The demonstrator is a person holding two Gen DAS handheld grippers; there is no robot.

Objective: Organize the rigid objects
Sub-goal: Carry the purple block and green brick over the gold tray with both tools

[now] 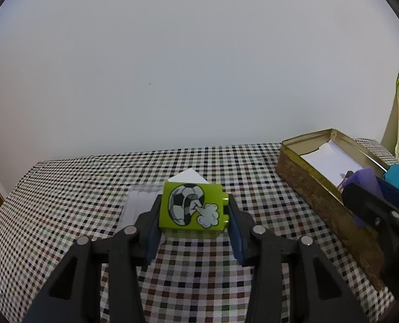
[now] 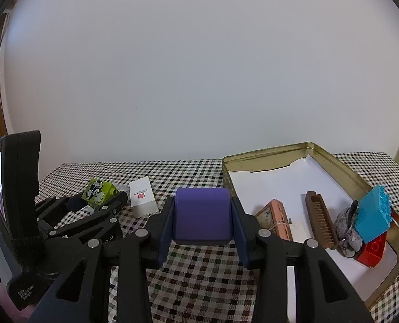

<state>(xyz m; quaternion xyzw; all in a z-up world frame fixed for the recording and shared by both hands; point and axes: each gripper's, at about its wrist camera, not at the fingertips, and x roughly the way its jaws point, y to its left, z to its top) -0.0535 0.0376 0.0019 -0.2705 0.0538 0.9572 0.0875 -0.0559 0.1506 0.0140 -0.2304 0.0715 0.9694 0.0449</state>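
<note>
Gripping green block (image 1: 192, 206) left, purple block (image 2: 202, 215) right, jaws clamped

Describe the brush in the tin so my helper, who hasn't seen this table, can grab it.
Find the gold tin at the right of the checked tablecloth. Inside, on its white paper lining, the wooden brush lies between a pink box and a grey lump. It alone is brown, long, narrow and bristled.
</note>
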